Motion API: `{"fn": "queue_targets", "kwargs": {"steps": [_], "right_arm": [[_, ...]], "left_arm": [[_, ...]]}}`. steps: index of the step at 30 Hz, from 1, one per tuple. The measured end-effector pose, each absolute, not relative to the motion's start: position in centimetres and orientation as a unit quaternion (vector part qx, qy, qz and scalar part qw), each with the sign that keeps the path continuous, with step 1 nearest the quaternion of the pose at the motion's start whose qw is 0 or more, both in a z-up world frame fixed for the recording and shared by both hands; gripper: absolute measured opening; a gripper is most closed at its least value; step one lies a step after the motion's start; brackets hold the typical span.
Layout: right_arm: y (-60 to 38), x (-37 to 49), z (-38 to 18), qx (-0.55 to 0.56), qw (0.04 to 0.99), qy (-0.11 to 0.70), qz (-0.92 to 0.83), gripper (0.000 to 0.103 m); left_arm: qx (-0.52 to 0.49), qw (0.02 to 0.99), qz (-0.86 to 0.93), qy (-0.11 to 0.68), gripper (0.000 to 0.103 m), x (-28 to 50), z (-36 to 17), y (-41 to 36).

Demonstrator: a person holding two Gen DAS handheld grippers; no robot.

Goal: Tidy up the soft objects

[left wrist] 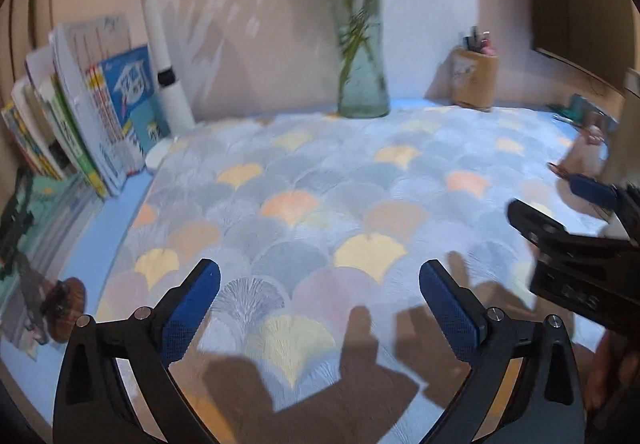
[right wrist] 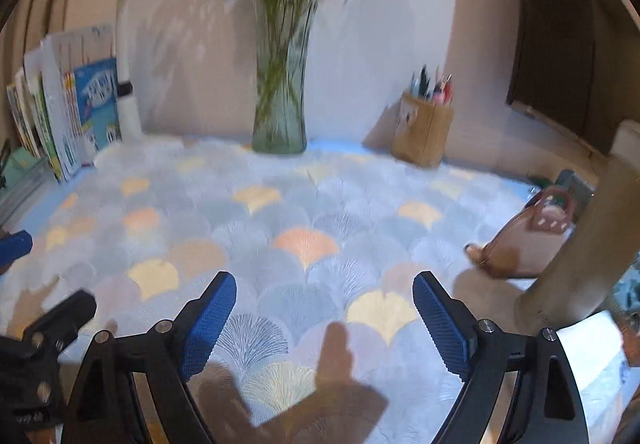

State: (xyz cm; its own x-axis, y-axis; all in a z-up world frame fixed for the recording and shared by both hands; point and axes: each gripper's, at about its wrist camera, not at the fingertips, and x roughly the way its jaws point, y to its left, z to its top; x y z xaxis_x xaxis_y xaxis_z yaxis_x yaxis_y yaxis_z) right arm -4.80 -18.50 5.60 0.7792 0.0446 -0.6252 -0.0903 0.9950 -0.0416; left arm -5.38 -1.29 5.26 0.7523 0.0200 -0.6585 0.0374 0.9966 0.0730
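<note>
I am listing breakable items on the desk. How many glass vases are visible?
1. The glass vase with green stems stands at the back edge of the patterned cloth, between the white desk lamp and the pen holder. Others may be out of view.

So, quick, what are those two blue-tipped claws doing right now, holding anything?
Left gripper: open, holding nothing, above the patterned cloth.
Right gripper: open, holding nothing, above the same cloth.

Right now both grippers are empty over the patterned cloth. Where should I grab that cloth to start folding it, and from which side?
Judging by its pose, take the patterned cloth at its near edge, coming in low from the front. It lies flat, so only an edge gives the pads something to pinch. The left gripper and right gripper are both open above that near part. Avoid the far edge beside the glass vase.
</note>
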Motion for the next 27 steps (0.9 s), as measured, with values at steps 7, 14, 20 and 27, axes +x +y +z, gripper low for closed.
{"fn": "queue_targets", "kwargs": {"steps": [7, 14, 20, 27], "right_arm": [[-18.8, -3.4, 4.5, -0.027, 0.934, 0.355, 0.029, 0.09], [-19.4, -3.3, 4.2, -0.014, 0.93, 0.366, 0.022, 0.091], [-19.4, -3.1, 4.0, -0.014, 0.928, 0.372, 0.024, 0.094], [-19.3, -3.1, 4.0, -0.013, 0.927, 0.373, 0.023, 0.094]], "left_arm": [[0.039, 0.927, 0.009, 0.372, 0.1, -3.3, 3.4, -1.7], [0.022, 0.897, 0.023, 0.441, 0.1, -1.4, 1.5, -0.9], [0.02, 0.893, 0.019, 0.45, 0.1, -1.3, 1.2, -0.8], [0.022, 0.896, 0.026, 0.443, 0.1, -1.3, 1.4, -0.8]]}}
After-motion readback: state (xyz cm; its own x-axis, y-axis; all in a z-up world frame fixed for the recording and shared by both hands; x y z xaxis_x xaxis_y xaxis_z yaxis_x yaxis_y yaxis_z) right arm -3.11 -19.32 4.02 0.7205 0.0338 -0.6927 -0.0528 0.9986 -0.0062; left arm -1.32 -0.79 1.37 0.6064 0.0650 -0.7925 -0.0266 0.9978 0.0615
